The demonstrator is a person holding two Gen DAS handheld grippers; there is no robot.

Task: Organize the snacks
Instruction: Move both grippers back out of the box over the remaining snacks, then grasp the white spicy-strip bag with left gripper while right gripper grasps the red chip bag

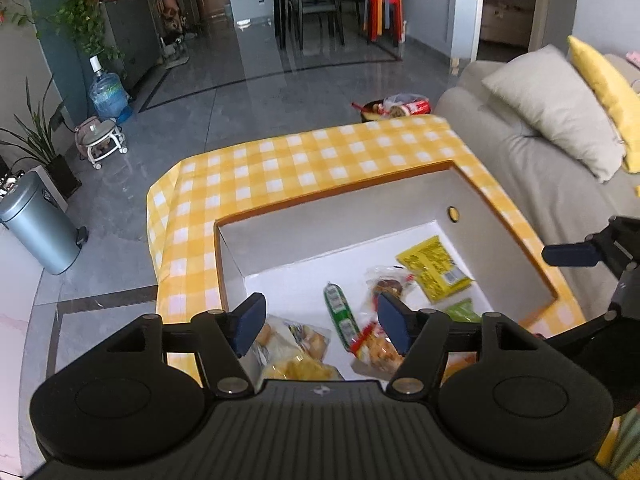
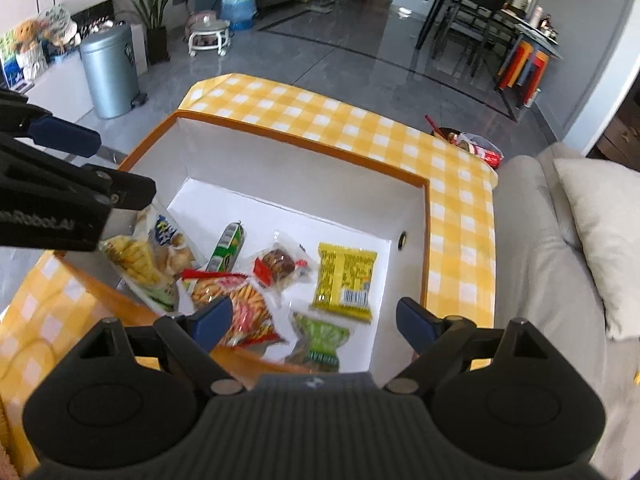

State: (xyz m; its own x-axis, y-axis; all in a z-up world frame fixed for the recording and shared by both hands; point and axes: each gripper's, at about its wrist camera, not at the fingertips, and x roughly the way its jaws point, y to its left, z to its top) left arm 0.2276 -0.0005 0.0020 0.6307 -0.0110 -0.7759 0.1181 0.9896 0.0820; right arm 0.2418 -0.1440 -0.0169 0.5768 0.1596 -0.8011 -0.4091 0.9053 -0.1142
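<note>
Left gripper (image 1: pixel 322 326), right gripper (image 2: pixel 312 322): black ribbed bodies; blue pads; silver screws.

I see glossy plastic snack wrappers (image 2: pixel 344 280) in a matt white box (image 2: pixel 304 184), a yellow checked cloth (image 1: pixel 280 168), and polished grey floor tiles (image 1: pixel 260 68).

Tablecloth (image 2: pixel 360 128) is showing a yellow-and-white check. Box (image 2: pixel 304 168) is presenting white walls with an orange rim. Inside, one packet (image 2: pixel 345 280) is showing yellow, a tube (image 2: pixel 228 246) green, a bag (image 2: pixel 240 308) red and orange. Gripper pads (image 2: pixel 210 322) are appearing blue.
</note>
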